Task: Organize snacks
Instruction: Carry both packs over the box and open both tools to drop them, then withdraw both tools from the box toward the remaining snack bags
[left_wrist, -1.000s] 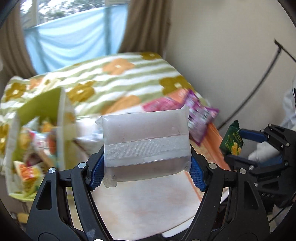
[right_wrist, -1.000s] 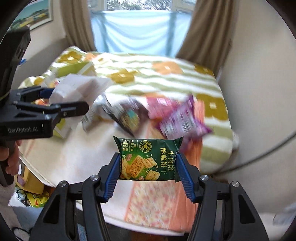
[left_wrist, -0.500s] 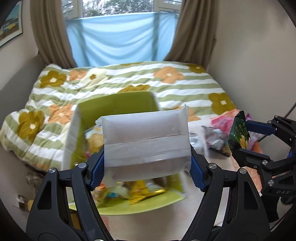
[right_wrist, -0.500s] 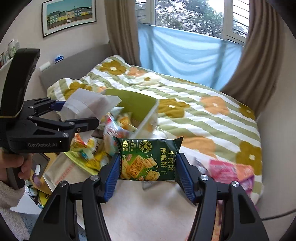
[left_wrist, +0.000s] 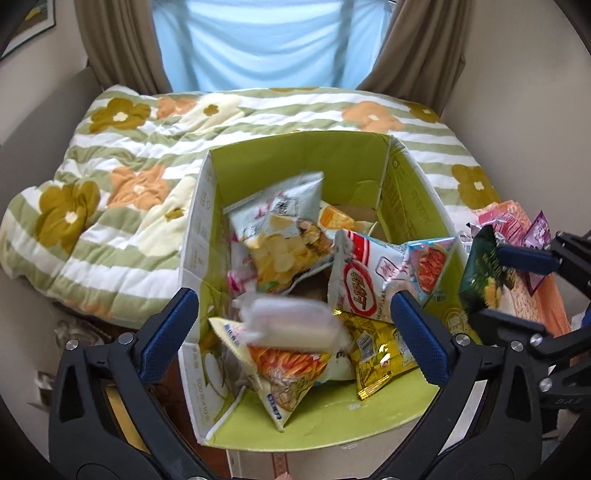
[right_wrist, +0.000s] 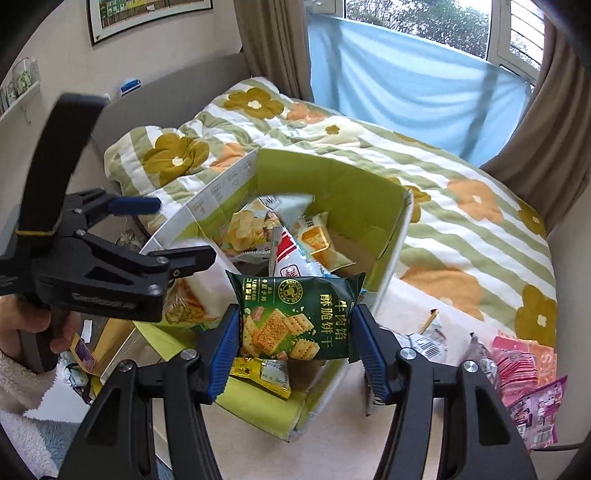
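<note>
White packet (left_wrist: 291, 323), blurred, lay over snacks in green box (left_wrist: 343, 162); left gripper (left_wrist: 295, 317) jaws apart. Right gripper (right_wrist: 295, 332) clamped green cracker pack (right_wrist: 295, 314).

Floral quilt (left_wrist: 122, 192) (green-striped), brown curtains (right_wrist: 273, 48), framed picture (right_wrist: 147, 14)

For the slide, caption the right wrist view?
Right gripper holds green cracker packet over the green snack box on the bed.

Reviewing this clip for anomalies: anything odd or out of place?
Yes: a blurred white packet sits loose between the open left gripper fingers, over the green box. Pink packets lie outside the box.
</note>
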